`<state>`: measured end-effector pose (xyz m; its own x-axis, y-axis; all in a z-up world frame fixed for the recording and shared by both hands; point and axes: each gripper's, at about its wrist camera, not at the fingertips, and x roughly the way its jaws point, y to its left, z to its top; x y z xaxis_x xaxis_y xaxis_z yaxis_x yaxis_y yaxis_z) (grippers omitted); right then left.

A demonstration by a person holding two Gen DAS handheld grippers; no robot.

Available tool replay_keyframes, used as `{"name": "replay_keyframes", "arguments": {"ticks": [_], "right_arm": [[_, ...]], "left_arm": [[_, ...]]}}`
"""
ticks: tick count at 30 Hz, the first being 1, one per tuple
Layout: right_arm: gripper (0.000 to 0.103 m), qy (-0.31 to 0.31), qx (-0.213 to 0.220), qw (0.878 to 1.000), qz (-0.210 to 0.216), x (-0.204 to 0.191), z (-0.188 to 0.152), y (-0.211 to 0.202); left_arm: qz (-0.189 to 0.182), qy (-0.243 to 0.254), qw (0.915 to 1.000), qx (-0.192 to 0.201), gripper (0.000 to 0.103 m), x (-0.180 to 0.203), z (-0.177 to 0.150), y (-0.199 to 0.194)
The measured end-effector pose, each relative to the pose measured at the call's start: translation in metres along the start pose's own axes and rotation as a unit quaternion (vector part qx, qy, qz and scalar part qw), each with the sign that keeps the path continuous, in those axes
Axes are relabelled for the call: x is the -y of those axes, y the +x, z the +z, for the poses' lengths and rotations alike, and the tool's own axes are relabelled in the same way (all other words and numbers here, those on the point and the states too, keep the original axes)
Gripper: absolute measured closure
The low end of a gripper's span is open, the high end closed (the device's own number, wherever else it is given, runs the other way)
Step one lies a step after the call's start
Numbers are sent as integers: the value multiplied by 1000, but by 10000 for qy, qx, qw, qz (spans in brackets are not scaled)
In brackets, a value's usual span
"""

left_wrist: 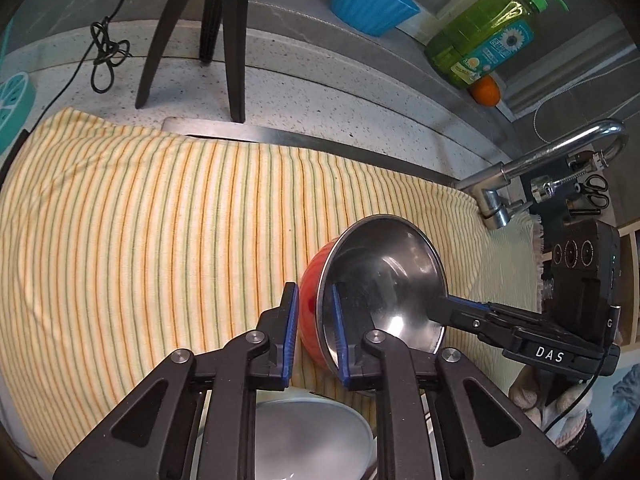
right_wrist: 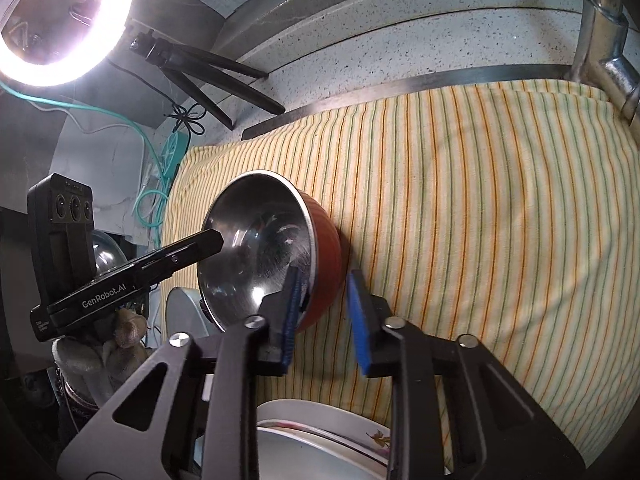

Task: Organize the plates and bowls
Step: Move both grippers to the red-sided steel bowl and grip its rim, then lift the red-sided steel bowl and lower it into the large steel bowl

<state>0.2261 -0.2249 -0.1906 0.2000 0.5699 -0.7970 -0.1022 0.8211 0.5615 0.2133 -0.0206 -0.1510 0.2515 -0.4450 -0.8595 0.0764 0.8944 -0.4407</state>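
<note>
- Both my grippers are on the same bowl, which sits tilted on the striped cloth. My left gripper is clamped over its rim at about 7 o'clock.
- My right gripper pinches the opposite rim, around 4 o'clock in its own view.
- Bowl's red ribbed outside, shiny steel inside, mouth tipped towards me. White plates wait just below.

**Bowl on the cloth, plates in front**

The bowl sits on the striped cloth, which lies over the counter. Behind the cloth stands a tripod, with a ribbed tub and a soap bottle further back. The faucet rises at the cloth's right end. Stacked plates lie before the cloth's near edge.
</note>
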Motion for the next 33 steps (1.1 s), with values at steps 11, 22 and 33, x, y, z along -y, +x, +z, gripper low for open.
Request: {"name": "replay_keyframes", "arguments": {"ticks": [11, 22, 33], "right_arm": [[89, 27, 149, 9999, 50, -9, 2, -11], [89, -122, 375, 9988, 282, -23, -9, -44], [89, -414, 425, 9970, 502, -60, -34, -70]], "left_arm": [[42, 100, 9999, 135, 89, 7, -1, -11], [-83, 149, 9989, 437, 89, 14, -11, -44], [-185, 110, 9970, 749, 89, 9, -39, -88]]}}
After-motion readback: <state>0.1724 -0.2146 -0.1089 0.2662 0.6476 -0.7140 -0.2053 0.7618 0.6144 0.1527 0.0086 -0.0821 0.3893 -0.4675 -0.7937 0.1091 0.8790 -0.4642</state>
